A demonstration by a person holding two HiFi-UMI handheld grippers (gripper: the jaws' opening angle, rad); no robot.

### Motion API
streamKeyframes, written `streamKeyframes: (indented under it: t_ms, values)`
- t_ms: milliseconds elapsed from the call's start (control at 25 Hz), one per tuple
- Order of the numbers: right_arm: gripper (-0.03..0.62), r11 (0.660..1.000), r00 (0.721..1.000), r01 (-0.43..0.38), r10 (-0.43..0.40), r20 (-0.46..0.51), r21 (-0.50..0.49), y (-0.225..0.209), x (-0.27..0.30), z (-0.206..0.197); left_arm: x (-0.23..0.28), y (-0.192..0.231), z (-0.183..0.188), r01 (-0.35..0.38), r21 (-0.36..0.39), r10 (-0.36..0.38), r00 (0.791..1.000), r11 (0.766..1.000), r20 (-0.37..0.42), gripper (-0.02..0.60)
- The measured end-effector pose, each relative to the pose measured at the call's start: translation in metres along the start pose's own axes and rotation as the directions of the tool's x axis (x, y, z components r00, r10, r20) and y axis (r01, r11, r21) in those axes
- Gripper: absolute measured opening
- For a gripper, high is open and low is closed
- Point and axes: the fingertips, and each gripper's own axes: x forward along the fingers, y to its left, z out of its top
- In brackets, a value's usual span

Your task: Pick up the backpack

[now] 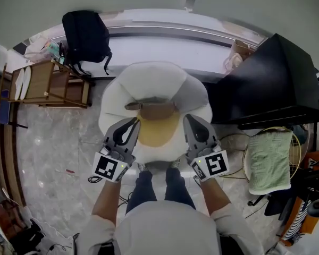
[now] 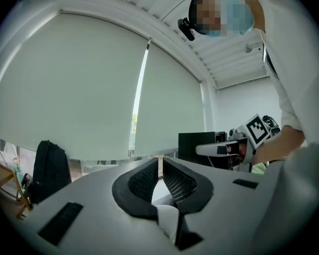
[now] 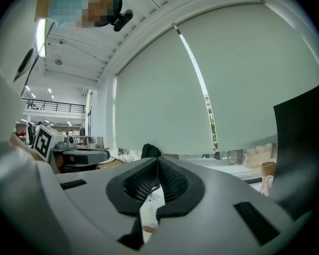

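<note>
**Desk:** Far left, by the window, the black backpack [image 1: 86,36] is standing upright at the pale ledge. Its straps are dangling just beside a wooden rack [image 1: 50,84]. What is threatening the pickup?

**Photographer:** Distance, first. The left claw [image 1: 132,125] is hovering over a big white cushion seat [image 1: 154,84], jaws pressed together on nothing, and the backpack is sitting well apart from it.

**Desk:** And the right claw [image 1: 191,122]?

**Photographer:** Same picture: it is closed and empty, hanging over the seat's other side, even farther from the backpack.

**Desk:** So where is it likely going wrong?

**Photographer:** If the jaws are arriving shut, I'd say they are shoving the backpack over rather than catching it. The loose straps are probably risking a snag on the rack. The seat is also blocking the straight path, so any reach is having to go around it.
</note>
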Motion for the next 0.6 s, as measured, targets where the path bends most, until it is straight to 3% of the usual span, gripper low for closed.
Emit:
streamKeyframes:
  t_ms: [600]
  values:
    - [0.029,0.999,1.000,0.011,-0.010,-0.020,0.037,-0.027,0.035,-0.072,0.034,0.023,-0.073,-0.015,-0.047,0.014,0.999,0.999,-0.037,0.048]
